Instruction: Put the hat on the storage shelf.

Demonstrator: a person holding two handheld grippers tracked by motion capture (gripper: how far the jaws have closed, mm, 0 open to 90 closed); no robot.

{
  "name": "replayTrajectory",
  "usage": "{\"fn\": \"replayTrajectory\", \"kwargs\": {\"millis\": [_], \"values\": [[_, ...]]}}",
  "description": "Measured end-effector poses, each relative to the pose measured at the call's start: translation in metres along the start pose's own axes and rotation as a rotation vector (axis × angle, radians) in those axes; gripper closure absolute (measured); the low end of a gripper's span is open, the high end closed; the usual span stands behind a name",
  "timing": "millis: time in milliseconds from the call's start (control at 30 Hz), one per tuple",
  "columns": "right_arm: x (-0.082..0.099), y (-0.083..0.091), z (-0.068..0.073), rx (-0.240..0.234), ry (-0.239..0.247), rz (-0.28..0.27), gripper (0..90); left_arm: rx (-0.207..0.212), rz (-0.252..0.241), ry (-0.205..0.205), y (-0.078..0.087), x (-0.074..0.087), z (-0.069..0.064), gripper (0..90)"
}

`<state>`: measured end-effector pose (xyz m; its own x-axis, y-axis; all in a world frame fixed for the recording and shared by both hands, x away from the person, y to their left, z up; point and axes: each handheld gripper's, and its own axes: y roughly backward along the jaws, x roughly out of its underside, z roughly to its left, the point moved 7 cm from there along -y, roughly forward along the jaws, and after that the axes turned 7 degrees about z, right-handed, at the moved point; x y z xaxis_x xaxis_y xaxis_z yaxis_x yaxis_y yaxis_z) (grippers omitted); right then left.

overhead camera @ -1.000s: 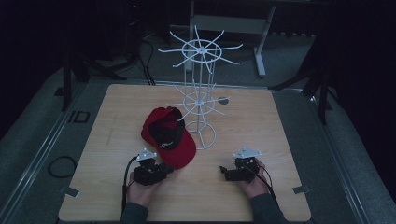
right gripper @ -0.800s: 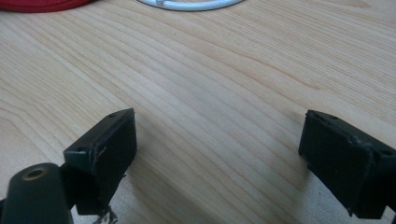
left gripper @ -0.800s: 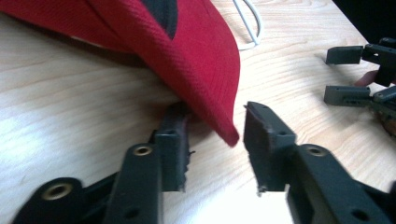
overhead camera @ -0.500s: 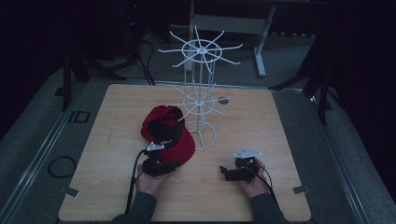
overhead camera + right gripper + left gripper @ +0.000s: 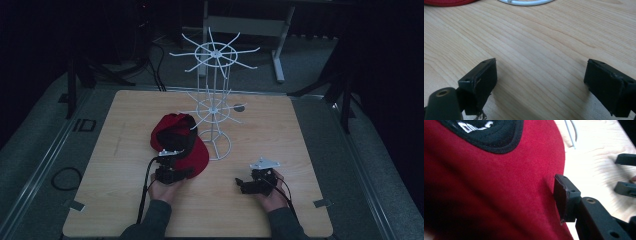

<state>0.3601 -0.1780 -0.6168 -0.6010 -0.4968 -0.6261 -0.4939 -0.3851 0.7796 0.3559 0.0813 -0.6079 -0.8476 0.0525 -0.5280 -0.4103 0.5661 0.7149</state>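
A red cap (image 5: pixel 199 154) with a black inside lies on the wooden table (image 5: pixel 280 130), touching the base of a white wire rack (image 5: pixel 214 52). My left gripper (image 5: pixel 172 159) reaches onto the cap's brim from the near side. In the left gripper view the red brim (image 5: pixel 499 185) covers one jaw, and the other pad (image 5: pixel 565 200) stands at the brim's edge. Its jaws have just been closing with the brim between them, and I see no firm pinch. My right gripper (image 5: pixel 241 184) rests low on the table, open, with bare wood between its jaws (image 5: pixel 541 85).
The rack's round base ring (image 5: pixel 218 146) sits just right of the cap, and its edge (image 5: pixel 524 2) shows ahead of the right gripper. Dark floor, cables and a metal frame lie beyond the table's far edge.
My left hand has moved forward and to the right, from beside the cap's near edge onto its brim. The right hand and the cap have stayed put.
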Motion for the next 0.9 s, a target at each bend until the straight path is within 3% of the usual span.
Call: {"fn": "replayTrajectory", "kwargs": {"millis": [200,367,633,767,867,900], "values": [[0.0,0.0,0.0,0.0,0.0,0.0,11.2,0.021,-0.008,0.003,0.006,0.003,0.0,65.2],[0.0,0.0,0.0,0.0,0.0,0.0,11.2,0.003,-0.02,0.01,0.013,0.004,0.005,65.7],[0.0,0.0,0.0,0.0,0.001,0.0,11.2,0.01,-0.033,0.056,0.023,0.009,0.02,63.7],[0.0,0.0,0.0,0.0,0.001,0.0,11.2,0.018,-0.067,0.084,0.027,0.008,0.024,62.7],[0.0,0.0,0.0,0.0,0.001,0.0,11.2,0.011,-0.081,0.094,0.03,0.007,0.026,66.2],[0.0,0.0,0.0,0.0,0.001,0.0,11.2,-0.036,-0.086,0.071,0.033,0.006,0.029,69.2]]}}
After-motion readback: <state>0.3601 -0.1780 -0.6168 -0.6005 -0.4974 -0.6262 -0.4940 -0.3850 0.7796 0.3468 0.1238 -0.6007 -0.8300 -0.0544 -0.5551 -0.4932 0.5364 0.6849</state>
